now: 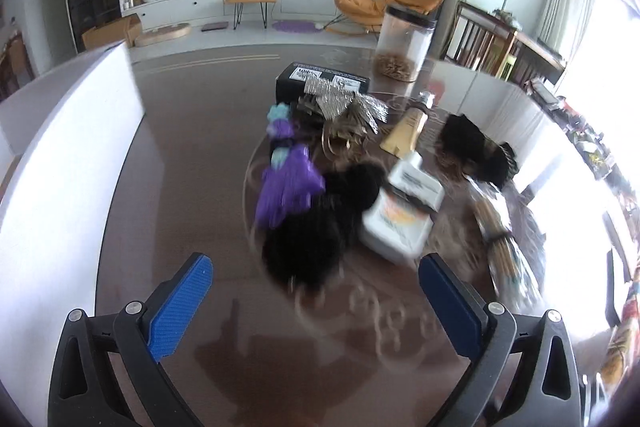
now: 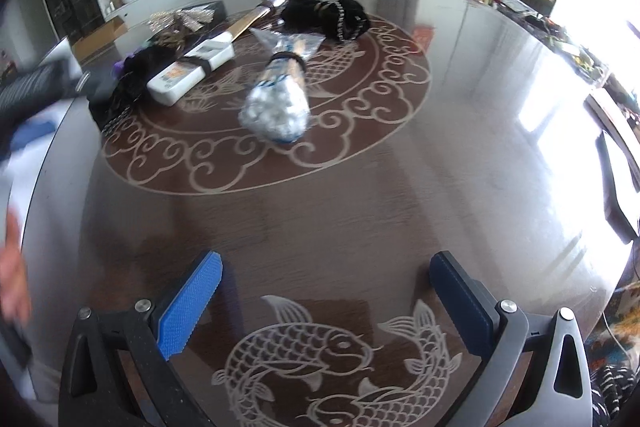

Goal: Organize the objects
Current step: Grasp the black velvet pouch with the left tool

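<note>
Both of my hand-held grippers are spread wide, nothing between the fingers. Left hand-held gripper (image 1: 316, 287) hovers over the desk (image 1: 180, 167); just ahead of it a black fuzzy bundle (image 1: 308, 243), a purple toy (image 1: 286, 183) on its left, a white box (image 1: 400, 219) on its right. Right hand-held gripper (image 2: 326, 291) sits above the fish pattern; a plastic bag of cotton swabs (image 2: 280, 99) lies well ahead, the white box (image 2: 192, 71) to the bag's left. View is motion-blurred.
</note>
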### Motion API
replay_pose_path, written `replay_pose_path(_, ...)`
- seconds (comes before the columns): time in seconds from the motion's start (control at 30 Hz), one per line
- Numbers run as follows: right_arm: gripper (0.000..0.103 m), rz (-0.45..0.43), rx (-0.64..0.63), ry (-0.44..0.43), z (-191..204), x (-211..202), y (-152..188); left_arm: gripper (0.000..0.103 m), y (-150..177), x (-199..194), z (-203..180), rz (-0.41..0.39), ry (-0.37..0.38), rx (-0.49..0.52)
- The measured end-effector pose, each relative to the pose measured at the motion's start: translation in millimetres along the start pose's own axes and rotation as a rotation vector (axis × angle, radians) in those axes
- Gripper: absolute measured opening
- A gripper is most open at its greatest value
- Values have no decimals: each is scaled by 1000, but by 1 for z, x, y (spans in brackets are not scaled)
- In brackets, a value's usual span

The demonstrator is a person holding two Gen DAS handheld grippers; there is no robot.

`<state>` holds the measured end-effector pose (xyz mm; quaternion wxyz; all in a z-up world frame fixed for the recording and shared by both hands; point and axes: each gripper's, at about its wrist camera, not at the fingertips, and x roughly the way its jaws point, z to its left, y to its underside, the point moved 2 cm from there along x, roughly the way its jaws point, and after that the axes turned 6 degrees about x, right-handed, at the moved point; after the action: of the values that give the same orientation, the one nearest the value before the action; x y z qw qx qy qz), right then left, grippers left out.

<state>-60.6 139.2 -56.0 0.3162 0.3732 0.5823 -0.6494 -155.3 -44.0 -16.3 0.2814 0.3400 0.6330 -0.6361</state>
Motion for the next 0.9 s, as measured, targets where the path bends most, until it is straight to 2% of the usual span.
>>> replay_pose_path(0.03,103,3,-1,0,1,0,0,100,-5,10,-1,24,-22,17)
replay_pose_path(0.1,103,10,-3,-1,1,0,0,33,-6,19,-5,33,-6,49)
replay_pose_path(0.13,103,15,-6,-3,1,1,0,30,-2,19,-7,38,9,61)
replay_pose_path(0.2,103,21,-8,-4,1,2,0,30,13,7,-11,9,7,83)
replay_pose_path(0.33,103,27,-8,-3,2,2,-1,32,63,-30,-12,22,11,114)
replay_pose_path(0.37,103,28,-7,-2,2,2,-1,41,73,-37,-13,30,11,128)
replay_pose_path(0.4,103,29,-7,-2,3,2,-1,61,83,-44,-14,40,12,147)
replay_pose_path(0.43,103,29,-10,-4,4,2,-1,72,88,-49,-15,43,16,162)
replay_pose_path(0.47,103,29,-15,-7,5,2,0,91,91,-52,-16,40,21,177)
replay_pose_path(0.5,103,29,-19,-9,7,2,0,97,92,-54,-17,29,22,194)
replay_pose_path(0.6,103,30,-28,-15,8,1,1,98,85,-50,-19,17,-4,243)
replay_pose_path(0.73,103,35,-39,-21,8,2,2,100,76,-13,-29,117,1,277)
replay_pose_path(0.8,103,36,-38,-20,7,1,1,100,75,-13,-26,83,-17,254)
replay_pose_path(0.9,103,34,-22,-12,2,1,1,99,75,-11,0,79,-64,97)
